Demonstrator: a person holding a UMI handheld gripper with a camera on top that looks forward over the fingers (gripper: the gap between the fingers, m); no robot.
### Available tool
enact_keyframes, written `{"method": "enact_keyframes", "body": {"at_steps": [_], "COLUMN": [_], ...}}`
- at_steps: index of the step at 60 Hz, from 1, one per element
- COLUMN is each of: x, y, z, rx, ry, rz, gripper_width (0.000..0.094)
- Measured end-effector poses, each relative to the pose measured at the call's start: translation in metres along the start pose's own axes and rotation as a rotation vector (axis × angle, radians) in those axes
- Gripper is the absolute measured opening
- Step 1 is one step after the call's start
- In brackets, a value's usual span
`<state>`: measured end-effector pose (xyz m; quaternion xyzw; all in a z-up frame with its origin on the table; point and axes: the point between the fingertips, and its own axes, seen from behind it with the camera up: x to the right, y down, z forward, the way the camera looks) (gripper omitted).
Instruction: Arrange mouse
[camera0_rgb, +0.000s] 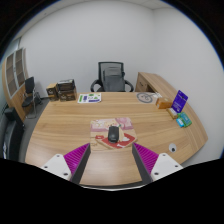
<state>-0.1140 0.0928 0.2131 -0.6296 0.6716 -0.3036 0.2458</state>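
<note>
A dark mouse lies on a pinkish-red mouse mat in the middle of a wooden table, ahead of the fingers. My gripper is open and empty, hovering above the table's near part. Its two magenta pads stand wide apart, with bare table between them. The mouse is beyond the fingertips, not between them.
A black office chair stands behind the table. Boxes and papers lie at the far left, a purple card and a teal item at the right. A small white thing lies near the right front edge.
</note>
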Motion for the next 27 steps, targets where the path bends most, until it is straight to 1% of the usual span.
{"method": "enact_keyframes", "body": {"at_steps": [13,22,27], "x": [0.004,0.006,0.004], "y": [0.021,0.033,0.042], "z": [-0.054,-0.061,-0.061], "rx": [0.007,-0.005,-0.026], "ry": [-0.002,0.000,-0.005], "rz": [0.000,0.013,0.014], "gripper_width": [0.0869,0.0868,0.0868]}}
